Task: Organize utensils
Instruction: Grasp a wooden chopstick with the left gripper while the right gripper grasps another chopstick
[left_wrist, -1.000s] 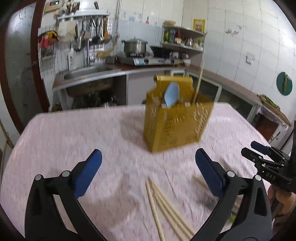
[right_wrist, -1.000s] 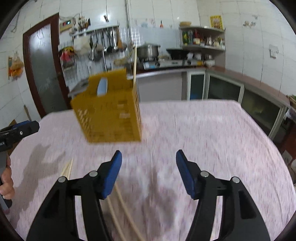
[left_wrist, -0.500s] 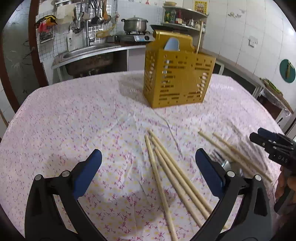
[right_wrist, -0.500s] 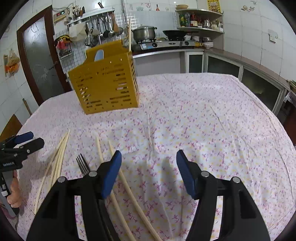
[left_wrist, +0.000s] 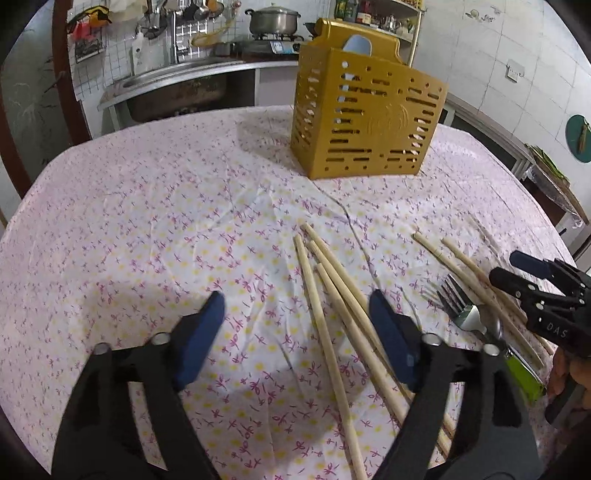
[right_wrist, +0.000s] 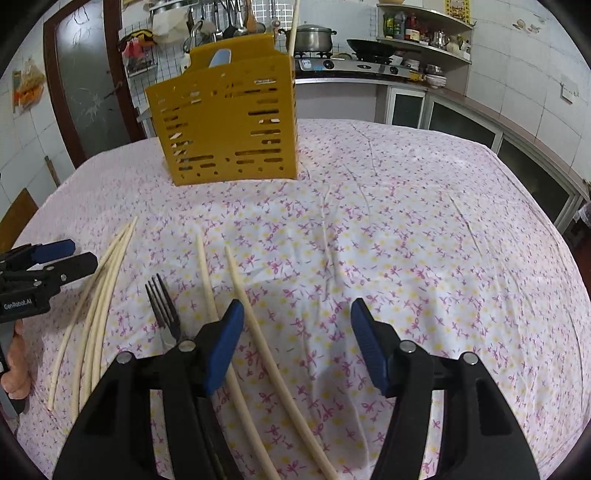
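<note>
Both the left gripper (left_wrist: 295, 332) and right gripper (right_wrist: 297, 338) hang wide open and empty at lower frame above light, stiff, roll-prone chopsticks (left_wrist: 332, 291), probably best pinched mid-shaft.

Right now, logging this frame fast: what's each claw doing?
Left claw: open, holding nothing, above the chopsticks.
Right claw: open, holding nothing.

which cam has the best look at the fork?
Left wrist view: the fork shows tines, neck and part of its green handle, lying between the chopstick groups. In the right wrist view, only the fork tines and neck show; the handle is hidden behind the right hand-held gripper.
</note>
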